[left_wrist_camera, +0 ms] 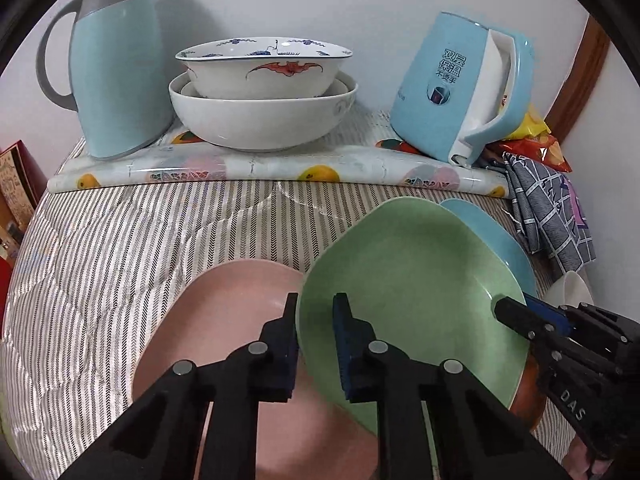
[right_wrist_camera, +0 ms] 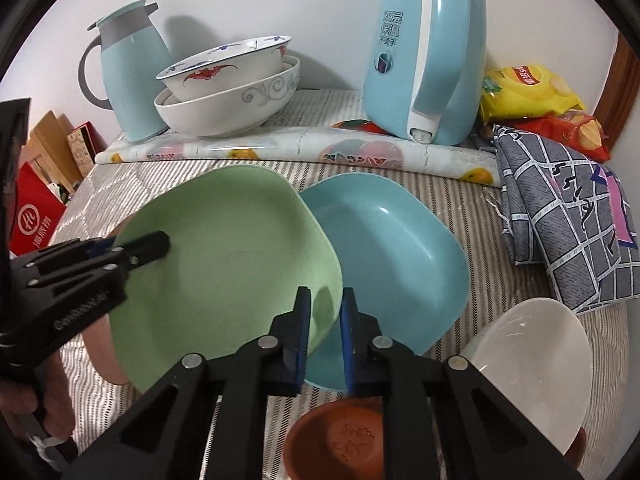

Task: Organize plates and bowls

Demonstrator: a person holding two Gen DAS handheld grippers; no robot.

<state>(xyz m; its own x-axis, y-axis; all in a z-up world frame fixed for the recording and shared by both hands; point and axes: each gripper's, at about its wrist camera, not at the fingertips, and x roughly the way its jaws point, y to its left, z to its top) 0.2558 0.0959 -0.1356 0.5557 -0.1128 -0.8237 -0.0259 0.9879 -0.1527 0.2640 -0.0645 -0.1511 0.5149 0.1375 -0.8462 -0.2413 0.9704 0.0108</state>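
A green plate is held tilted between both grippers. My left gripper is shut on its left rim; it shows in the right wrist view. My right gripper is shut on its right rim; it shows in the left wrist view. The green plate hangs over a pink plate on the left and overlaps a blue plate on the right. A white bowl and a brown dish sit near the front right.
Two stacked white bowls stand at the back on a fruit-print mat, between a blue thermos jug and a blue kettle. A grey checked cloth and snack bags lie at the right. Striped quilt covers the table.
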